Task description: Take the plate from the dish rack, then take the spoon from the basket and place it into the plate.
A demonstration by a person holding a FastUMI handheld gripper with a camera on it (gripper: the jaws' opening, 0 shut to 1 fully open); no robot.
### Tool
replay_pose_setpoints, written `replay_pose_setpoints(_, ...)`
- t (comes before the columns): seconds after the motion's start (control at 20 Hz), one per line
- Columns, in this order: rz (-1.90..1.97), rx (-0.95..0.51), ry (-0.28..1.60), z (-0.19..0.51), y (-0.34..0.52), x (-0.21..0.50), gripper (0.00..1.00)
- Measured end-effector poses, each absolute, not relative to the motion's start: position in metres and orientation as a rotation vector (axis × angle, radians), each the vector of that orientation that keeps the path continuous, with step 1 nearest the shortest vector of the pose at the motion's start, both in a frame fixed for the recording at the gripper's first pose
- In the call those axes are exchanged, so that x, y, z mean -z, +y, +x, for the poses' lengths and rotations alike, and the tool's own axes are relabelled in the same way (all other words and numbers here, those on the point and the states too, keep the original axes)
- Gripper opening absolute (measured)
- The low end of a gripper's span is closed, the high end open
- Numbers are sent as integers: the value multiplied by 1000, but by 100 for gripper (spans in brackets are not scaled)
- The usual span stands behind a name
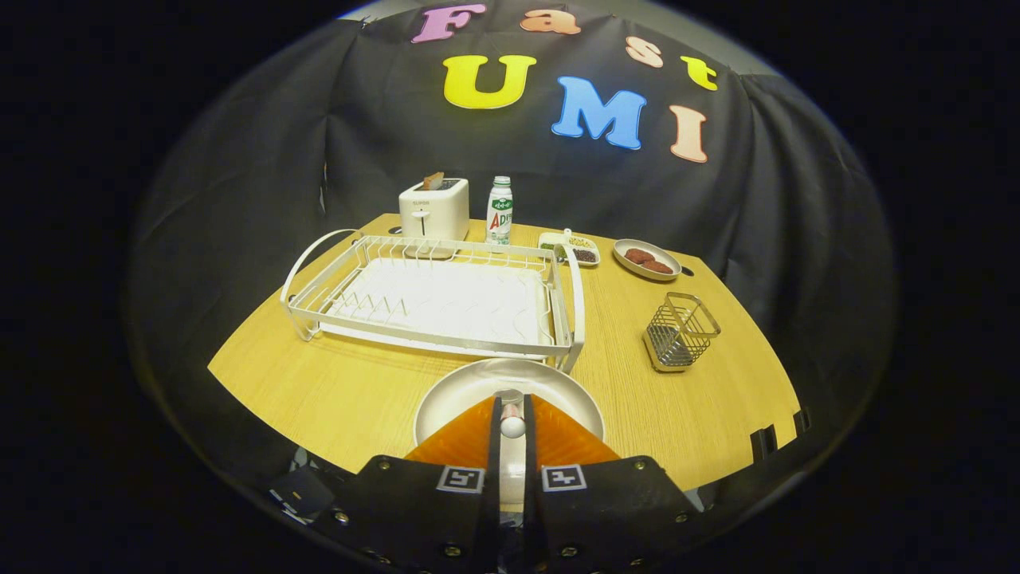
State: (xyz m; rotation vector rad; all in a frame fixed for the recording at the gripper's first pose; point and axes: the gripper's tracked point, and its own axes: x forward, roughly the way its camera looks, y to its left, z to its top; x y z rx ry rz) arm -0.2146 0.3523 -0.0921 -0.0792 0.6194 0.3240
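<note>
A pale round plate [458,395] lies flat on the wooden table [335,391], just in front of the white dish rack [319,275], whose tray holds nothing. My gripper [511,405] hovers over the plate's near half, its fingers almost together. Between them a slim white spoon [512,426] is clamped; I see its rounded end and a short length of it, and the fingers cover the rest. The wire basket [680,331] stands to the right of the plate with nothing visible in it.
Behind the rack stand a white toaster [434,209] with a slice of bread and a small bottle [500,210]. A divided snack dish [575,248] and an oval dish of brown cookies [647,259] sit at the back right. Bare table lies left of the plate.
</note>
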Motion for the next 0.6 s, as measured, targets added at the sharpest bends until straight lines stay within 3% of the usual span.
replay_pose_setpoints(0.2, -92, -352, 623, -219, 358, 94, 34)
replay_pose_setpoints(0.6, -81, -357, 528, -211, 349, 46, 32)
